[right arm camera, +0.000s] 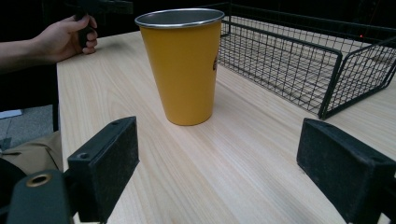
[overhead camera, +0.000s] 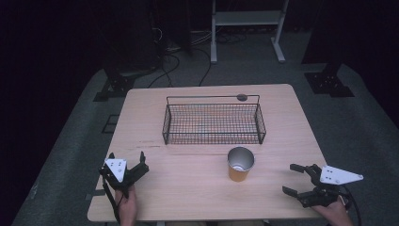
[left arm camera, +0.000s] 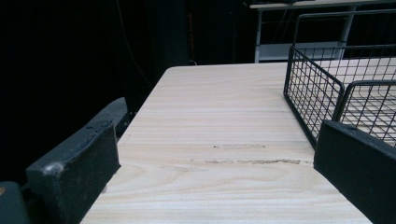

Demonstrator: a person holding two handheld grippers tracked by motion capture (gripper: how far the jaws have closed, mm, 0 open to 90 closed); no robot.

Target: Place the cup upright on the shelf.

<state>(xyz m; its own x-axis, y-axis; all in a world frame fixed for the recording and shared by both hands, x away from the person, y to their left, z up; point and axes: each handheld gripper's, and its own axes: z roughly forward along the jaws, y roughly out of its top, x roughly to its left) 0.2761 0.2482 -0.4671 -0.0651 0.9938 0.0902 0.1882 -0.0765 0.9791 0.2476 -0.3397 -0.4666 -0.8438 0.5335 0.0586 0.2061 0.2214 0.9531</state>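
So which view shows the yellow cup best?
The right gripper view: the yellow cup stands upright, close and whole, ahead of the open tongs. The high view shows it small, from above, near the basket.

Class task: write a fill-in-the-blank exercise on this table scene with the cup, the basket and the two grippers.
1. The cup stands upright and is coloured ____.
2. The wire basket holds ____.
3. The gripper nearer the cup is the ____ gripper.
4. The left gripper has its jaws ____.

Missing words: yellow; nothing; right; open
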